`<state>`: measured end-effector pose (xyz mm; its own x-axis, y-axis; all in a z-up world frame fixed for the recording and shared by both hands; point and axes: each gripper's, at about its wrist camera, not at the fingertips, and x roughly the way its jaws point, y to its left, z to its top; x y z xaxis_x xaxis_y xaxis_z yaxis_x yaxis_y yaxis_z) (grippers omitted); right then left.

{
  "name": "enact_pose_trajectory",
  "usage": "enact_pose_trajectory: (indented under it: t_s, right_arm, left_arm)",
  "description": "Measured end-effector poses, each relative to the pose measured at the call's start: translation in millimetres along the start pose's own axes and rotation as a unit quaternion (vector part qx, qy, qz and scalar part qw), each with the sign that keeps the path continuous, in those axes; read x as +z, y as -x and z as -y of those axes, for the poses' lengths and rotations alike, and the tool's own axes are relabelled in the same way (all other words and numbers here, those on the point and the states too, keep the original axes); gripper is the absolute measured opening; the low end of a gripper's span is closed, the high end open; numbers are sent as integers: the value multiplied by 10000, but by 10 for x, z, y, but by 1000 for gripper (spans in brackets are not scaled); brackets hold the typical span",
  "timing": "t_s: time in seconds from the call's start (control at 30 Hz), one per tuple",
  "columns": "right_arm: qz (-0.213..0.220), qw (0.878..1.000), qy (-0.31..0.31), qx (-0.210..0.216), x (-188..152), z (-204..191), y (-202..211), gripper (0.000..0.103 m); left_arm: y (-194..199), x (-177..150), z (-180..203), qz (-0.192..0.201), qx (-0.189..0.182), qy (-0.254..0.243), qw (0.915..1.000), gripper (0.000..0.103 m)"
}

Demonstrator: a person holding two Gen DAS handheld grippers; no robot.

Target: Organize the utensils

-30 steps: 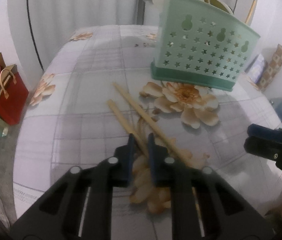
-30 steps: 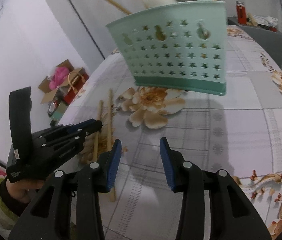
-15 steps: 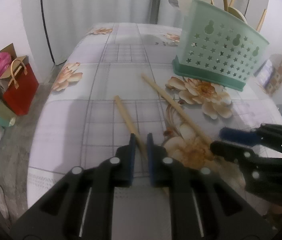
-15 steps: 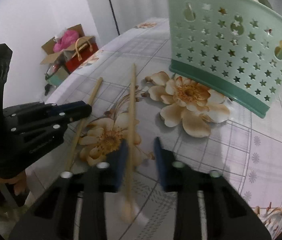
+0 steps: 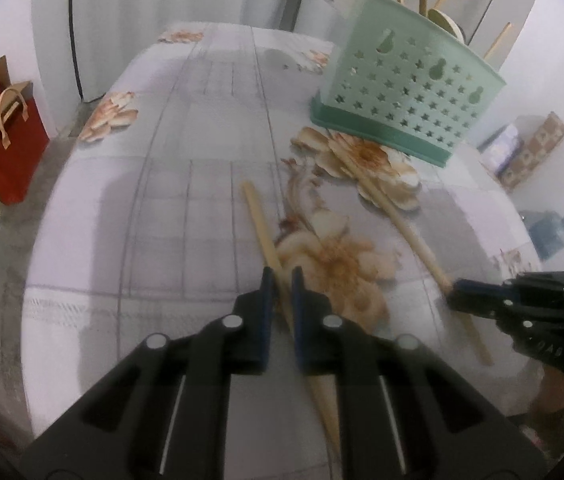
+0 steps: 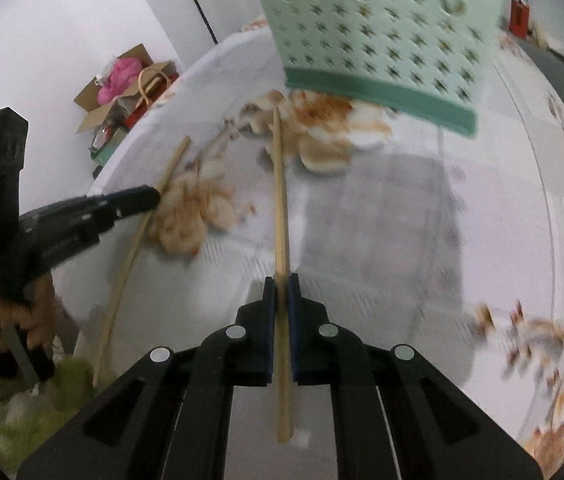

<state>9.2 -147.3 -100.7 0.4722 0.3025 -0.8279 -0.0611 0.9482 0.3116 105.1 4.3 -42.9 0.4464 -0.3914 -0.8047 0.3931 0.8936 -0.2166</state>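
The biggest thing before me is the round table under a pale, flower-printed cloth [image 5: 186, 184], and on its far side stands one mint-green plastic utensil basket pierced with star-shaped holes [image 5: 405, 96]. It already holds several wooden sticks and at least one spoon; I cannot count them surely.

Two long, pale wooden chopsticks are left to tidy. One [image 6: 280, 200] runs straight out from my right claw [image 6: 280, 284], whose jaws have just been closing and now pinch it tight near its thick end, the tip reaching toward the basket's foot. The other [image 5: 260, 232] lies slantwise on the cloth and passes between the pads of my left claw [image 5: 280, 276], which is nearly closed upon it.

I judge these sticks light, stiff and smooth. So slim a thing may swivel or slip in the pads if I hold it far from the middle. A hold nearer the centre would carry steadier, yet gripping the butt end lets me drop the tip first into the basket.
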Motion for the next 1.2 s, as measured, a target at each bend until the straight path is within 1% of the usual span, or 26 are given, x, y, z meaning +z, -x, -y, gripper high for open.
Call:
enact_pose_trajectory:
  t_s: [0.07,0.1,0.13,0.17,0.2,0.23,0.3,0.37,0.43,0.47,0.53,0.6,0.63,0.67,0.8,1.0,1.2]
  right_arm:
    - [-100,9999,-39,36,-52,64,39,8]
    - [-114,9999,-63,41,-46,96,51,8]
    - [-115,9999,-76,50,-32,115,47,10]
    - [-110,9999,-99,38,4,136,34,16]
    - [-68,9999,-128,-4,51,145,21,19]
    - [-33,9999,-135,-32,83,118,3,21]
    - [72,9999,-87,-75,219,84,-52,22]
    - [150,9996,30,-228,341,42,-123,22]
    - [225,9986,194,-442,449,-10,-210,22]
    - [283,9977,278,-548,513,-41,-272,22]
    - [352,9963,432,-659,580,-105,-326,22]
    - [374,9943,610,-791,610,-176,-361,19]
    - [389,9932,700,-843,612,-209,-375,11]
    - [376,9938,697,-781,616,-215,-378,7]
    - [372,9951,550,-735,562,-181,-339,7]
    - [357,9971,252,-624,346,-52,-200,7]
    - [360,9980,56,-525,301,4,-177,7]
  left_arm:
    - [0,-12,11,-38,-36,-44,10000,11]
    - [1,-9,15,-36,-89,-69,9999,20]
    - [2,-2,21,-26,-132,-100,9999,33]
    - [-8,10,48,-9,-121,-181,9998,39]
    - [-26,23,74,-6,-62,-270,9996,41]
    - [-52,41,106,10,48,-362,9993,41]
    - [-78,80,114,25,138,-394,9991,41]
    - [-122,135,123,18,298,-442,9986,37]
    - [-159,194,121,18,471,-477,9977,25]
    - [-176,220,112,21,518,-473,9975,23]
    - [-197,256,89,29,610,-472,9970,13]
    - [-229,285,85,42,695,-486,9964,9]
    - [-239,292,88,65,706,-503,9962,8]
    - [-245,291,90,80,722,-531,9959,8]
    - [-233,265,110,106,817,-641,9945,8]
    - [-213,216,146,92,866,-739,9935,7]
    - [-223,217,188,78,921,-793,9926,7]
